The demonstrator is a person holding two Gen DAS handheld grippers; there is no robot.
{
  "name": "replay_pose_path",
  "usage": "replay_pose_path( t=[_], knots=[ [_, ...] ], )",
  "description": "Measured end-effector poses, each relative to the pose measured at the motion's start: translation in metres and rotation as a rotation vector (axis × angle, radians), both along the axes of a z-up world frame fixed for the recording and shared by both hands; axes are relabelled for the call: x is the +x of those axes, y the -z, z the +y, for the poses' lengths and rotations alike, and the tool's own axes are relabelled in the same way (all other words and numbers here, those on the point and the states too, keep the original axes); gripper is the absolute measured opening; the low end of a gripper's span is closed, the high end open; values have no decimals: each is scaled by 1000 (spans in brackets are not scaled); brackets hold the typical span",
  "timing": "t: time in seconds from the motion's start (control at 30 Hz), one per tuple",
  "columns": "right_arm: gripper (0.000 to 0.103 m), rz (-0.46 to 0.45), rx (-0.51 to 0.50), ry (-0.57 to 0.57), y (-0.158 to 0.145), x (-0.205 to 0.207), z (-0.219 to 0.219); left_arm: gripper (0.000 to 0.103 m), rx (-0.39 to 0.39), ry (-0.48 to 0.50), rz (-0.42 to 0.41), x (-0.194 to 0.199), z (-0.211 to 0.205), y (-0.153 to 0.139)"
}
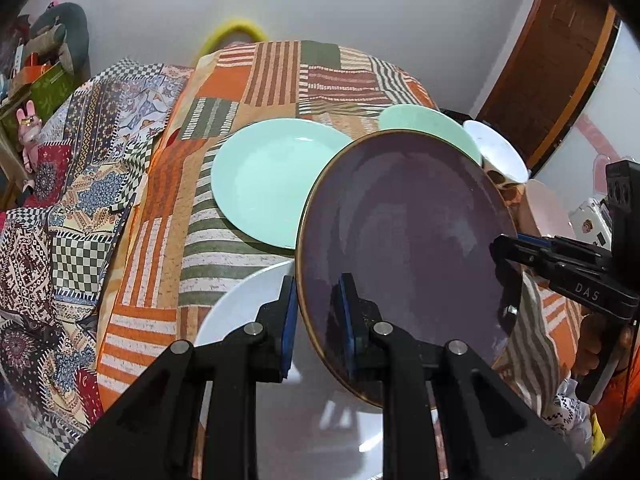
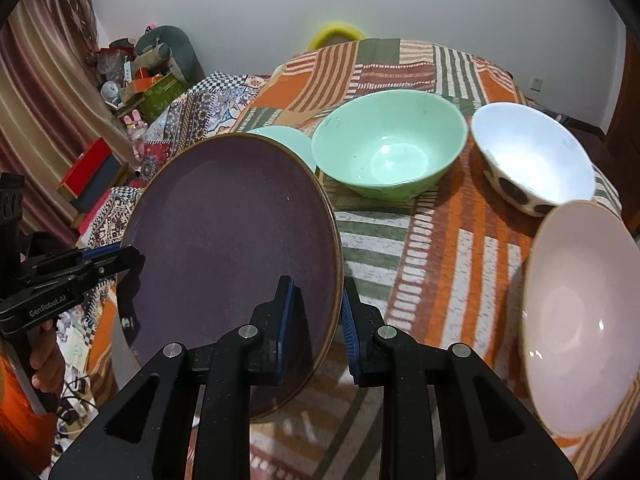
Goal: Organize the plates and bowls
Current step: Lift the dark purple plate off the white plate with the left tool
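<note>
A large purple plate [image 1: 404, 240] [image 2: 232, 256] with a brown rim hangs tilted above the table, held at two opposite edges. My left gripper [image 1: 318, 320] is shut on its near-left rim, and my right gripper [image 2: 318, 324] is shut on its right rim. Each gripper shows in the other's view: the right one [image 1: 500, 248], the left one [image 2: 132, 256]. Under the purple plate lie a white plate [image 1: 240, 312] and, farther back, a mint plate [image 1: 276, 180] [image 2: 284, 142].
On the striped patchwork cloth [image 2: 420, 264] stand a mint bowl [image 2: 388, 148] [image 1: 428, 128], a white bowl with dark spots [image 2: 532, 160] [image 1: 496, 148] and a pale pink bowl [image 2: 576, 320] at the right. Clutter and boxes [image 2: 96, 176] fill the left side.
</note>
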State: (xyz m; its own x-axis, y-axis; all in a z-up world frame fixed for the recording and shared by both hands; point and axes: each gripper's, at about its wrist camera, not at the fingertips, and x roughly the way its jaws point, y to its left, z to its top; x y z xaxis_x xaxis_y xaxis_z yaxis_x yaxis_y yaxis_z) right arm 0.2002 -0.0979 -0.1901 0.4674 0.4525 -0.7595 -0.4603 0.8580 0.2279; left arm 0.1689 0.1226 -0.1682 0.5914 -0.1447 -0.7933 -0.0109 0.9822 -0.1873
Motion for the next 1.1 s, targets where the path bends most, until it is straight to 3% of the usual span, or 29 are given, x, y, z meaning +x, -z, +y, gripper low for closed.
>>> replay_pose_path(
  t=[0.57, 1.1],
  knots=[
    [21, -35, 29, 43, -16, -44, -48, 19, 5, 43, -22, -43, -56, -27],
    [21, 4, 16, 106, 1, -68, -82, 19, 8, 114, 55, -54, -106, -5]
  ],
)
